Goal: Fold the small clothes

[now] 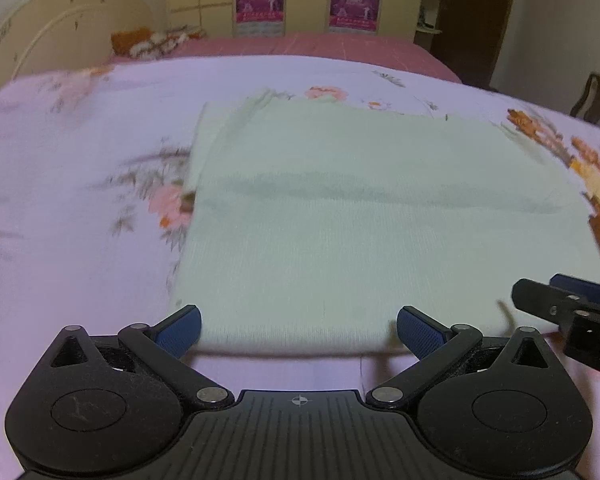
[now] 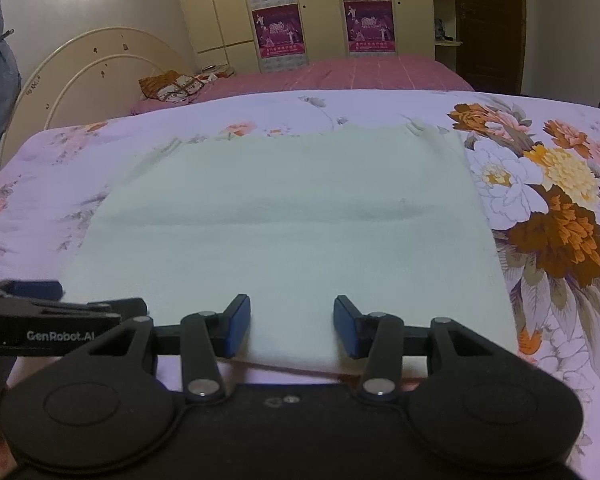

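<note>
A pale green garment (image 1: 360, 220) (image 2: 284, 220) lies flat as a folded rectangle on the floral bedsheet (image 1: 80, 200) (image 2: 540, 200), with a faint crease across its middle. My left gripper (image 1: 298, 314) is open wide over the garment's near left edge, and nothing is between its blue pads (image 1: 182, 330). My right gripper (image 2: 291, 304) stands partly open at the near edge further right; the cloth lies under the gap and the pads (image 2: 238, 326) do not press on it. Each gripper shows at the side of the other's view: the right gripper (image 1: 538, 286) and the left gripper (image 2: 84, 298).
Beyond the sheet lies a pink bed (image 2: 360, 72) with an orange patterned pillow (image 2: 172, 84) and a cream headboard (image 2: 92, 68). A wardrobe with purple posters (image 2: 278, 28) and a dark door (image 2: 488, 20) stand behind. A chair (image 1: 596, 100) is at the right.
</note>
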Tool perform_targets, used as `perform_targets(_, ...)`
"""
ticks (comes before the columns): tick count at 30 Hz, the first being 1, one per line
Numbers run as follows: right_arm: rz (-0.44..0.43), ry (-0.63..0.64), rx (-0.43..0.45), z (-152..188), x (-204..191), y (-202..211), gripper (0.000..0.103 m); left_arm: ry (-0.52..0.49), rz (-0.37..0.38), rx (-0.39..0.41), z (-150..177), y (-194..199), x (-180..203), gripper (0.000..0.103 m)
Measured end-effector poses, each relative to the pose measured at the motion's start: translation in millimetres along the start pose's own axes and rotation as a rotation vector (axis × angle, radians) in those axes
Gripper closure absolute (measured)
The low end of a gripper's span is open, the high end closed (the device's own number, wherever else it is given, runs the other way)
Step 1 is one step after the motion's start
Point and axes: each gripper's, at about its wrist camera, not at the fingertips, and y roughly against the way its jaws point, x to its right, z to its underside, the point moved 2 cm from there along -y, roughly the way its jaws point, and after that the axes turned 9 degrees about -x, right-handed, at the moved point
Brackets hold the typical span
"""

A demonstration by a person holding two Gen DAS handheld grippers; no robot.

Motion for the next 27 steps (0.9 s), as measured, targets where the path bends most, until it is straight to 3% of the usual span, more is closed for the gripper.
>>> perform_targets(10,-0.010,-0.017,0.012,5,-1,13,0.055,0.171,0.114,-0.085,21,3,-28,0.000)
perform_targets(13,-0.013,-0.022,0.014,5,1,15,0.055,0.254,0.231,-0.097,30,-1,-32,0.000)
perform_targets(17,-0.018,-0.028,0.018,5,4,15,0.054,0.422,0.383,-0.041,37,-7,-46,0.000)
perform_targets(27,-0.034,-0.032,0.007,0,8,-1,0.054,0.587,0.480,0.062,29,-30,-58,0.001)
